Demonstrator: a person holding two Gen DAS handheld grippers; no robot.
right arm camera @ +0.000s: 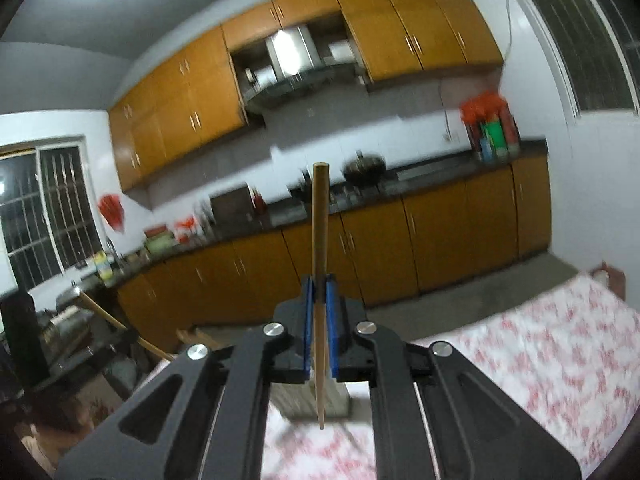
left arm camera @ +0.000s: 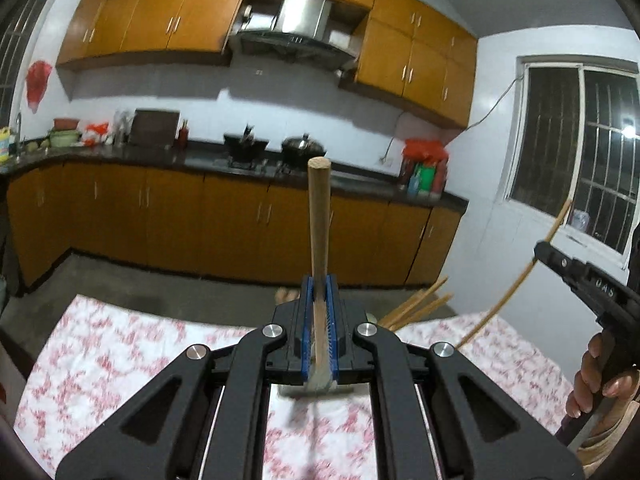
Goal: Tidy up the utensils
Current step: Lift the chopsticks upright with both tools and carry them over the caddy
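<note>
While hovering above the floral-clothed desk (left arm camera: pixel 120 360), the left hand-held gripper (left arm camera: pixel 319 292) is clenching a wooden-handled utensil (left arm camera: pixel 319 216); the right hand-held gripper (right arm camera: pixel 319 292) is clenching a chopstick (right arm camera: pixel 321 232).

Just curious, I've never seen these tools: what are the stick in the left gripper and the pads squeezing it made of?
Stick: apparently bare, unvarnished wood, matte tan with a rounded cut end. Pads: blue, probably rubber or plastic; the right one looks ribbed.

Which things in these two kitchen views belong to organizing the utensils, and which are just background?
Job:
wooden-handled utensil clamped in left tool
chopstick clamped in right tool
loose chopsticks on the floral cloth

Background:
wok
lidded pot
range hood
bottles
</note>
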